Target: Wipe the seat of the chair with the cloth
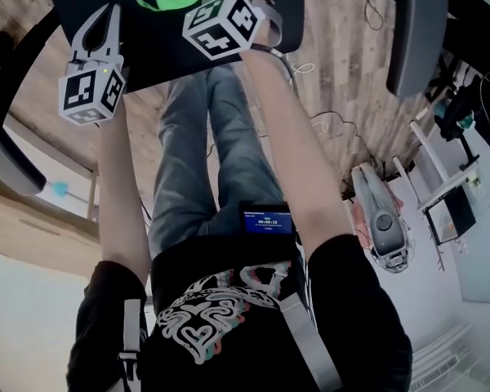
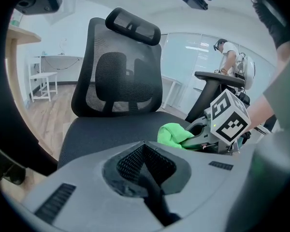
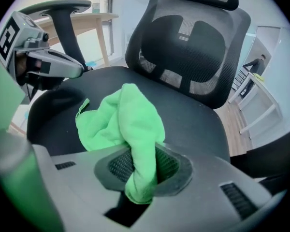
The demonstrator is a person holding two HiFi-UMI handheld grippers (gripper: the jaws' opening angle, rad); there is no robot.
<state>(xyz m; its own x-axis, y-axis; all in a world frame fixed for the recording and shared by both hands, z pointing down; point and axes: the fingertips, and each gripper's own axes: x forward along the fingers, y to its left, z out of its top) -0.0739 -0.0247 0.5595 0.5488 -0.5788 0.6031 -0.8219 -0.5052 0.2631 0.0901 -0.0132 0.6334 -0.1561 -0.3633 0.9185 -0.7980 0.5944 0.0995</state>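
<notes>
The black office chair's seat (image 1: pixel 159 51) fills the top of the head view, and its mesh backrest (image 3: pixel 193 42) rises behind. My right gripper (image 3: pixel 141 164) is shut on a bright green cloth (image 3: pixel 120 117). The bunched cloth hangs out in front of the jaws onto the seat (image 3: pixel 198 122), near its middle. My left gripper (image 2: pixel 144 148) is shut with nothing in it. It hovers over the seat's (image 2: pixel 106 129) near left edge, its pads pressed together. From there the cloth (image 2: pixel 173 133) and the right gripper (image 2: pixel 217 129) lie to its right.
Black armrests (image 1: pixel 416 31) (image 1: pixel 6 158) flank the seat. A light wooden table (image 3: pixel 89 17) stands to the left and white tables (image 2: pixel 41 79) stand behind. Cables and a grey device (image 1: pixel 384 219) lie on the wooden floor. A person (image 2: pixel 229 57) stands far off.
</notes>
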